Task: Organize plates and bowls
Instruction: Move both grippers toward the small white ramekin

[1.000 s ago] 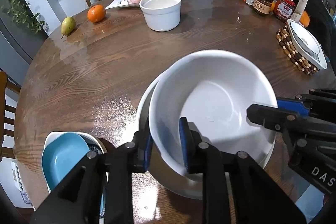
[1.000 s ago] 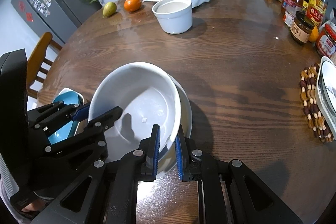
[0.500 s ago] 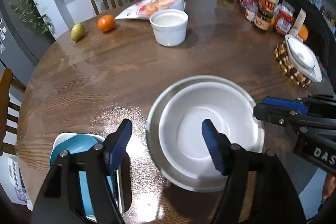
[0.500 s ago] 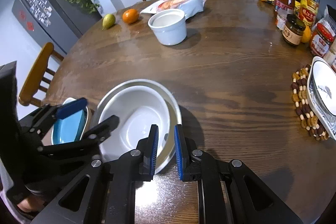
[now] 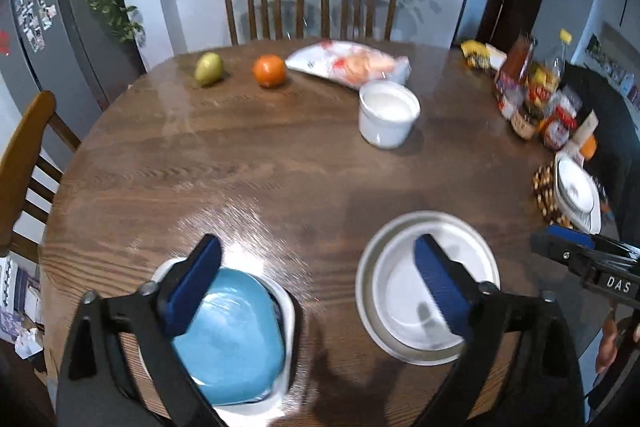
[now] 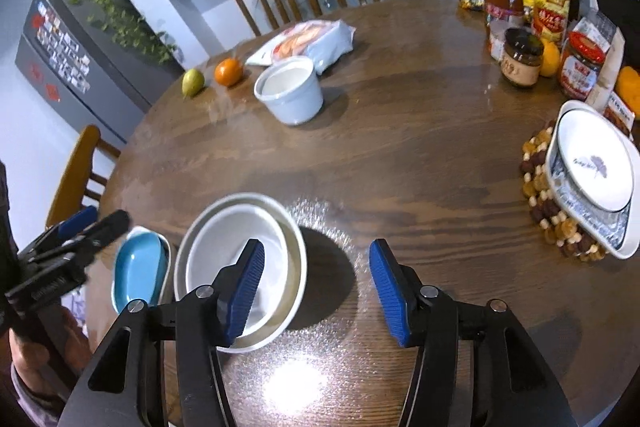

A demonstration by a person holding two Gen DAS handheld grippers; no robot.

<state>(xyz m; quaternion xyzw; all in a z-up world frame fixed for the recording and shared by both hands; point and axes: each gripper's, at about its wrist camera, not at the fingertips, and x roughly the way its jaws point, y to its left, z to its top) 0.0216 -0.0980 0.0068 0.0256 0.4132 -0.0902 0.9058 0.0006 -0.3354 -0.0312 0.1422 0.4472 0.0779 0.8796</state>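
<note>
1. The white bowl (image 5: 430,291) is now sitting inside the bigger bowl (image 6: 298,269) on the worktop (image 5: 280,163); a moment ago both grippers were pinching its rim.
2. The left gripper (image 5: 320,283) is hanging wide apart, holding nothing.
3. The right gripper (image 6: 316,287) is also spread wide, holding nothing.
4. The blue plate (image 5: 228,337) is lying just beside the bowls.

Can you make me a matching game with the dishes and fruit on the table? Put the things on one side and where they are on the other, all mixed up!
Things:
1. blue plate
2. white bowl
3. orange
4. leaf plate

Places:
A. between a pear and a snack bag
B. over a beaded mat
C. nested in a bigger bowl
D. in a white dish at the table's near edge

Pairs: 1-D, 2-C, 3-A, 4-B
</note>
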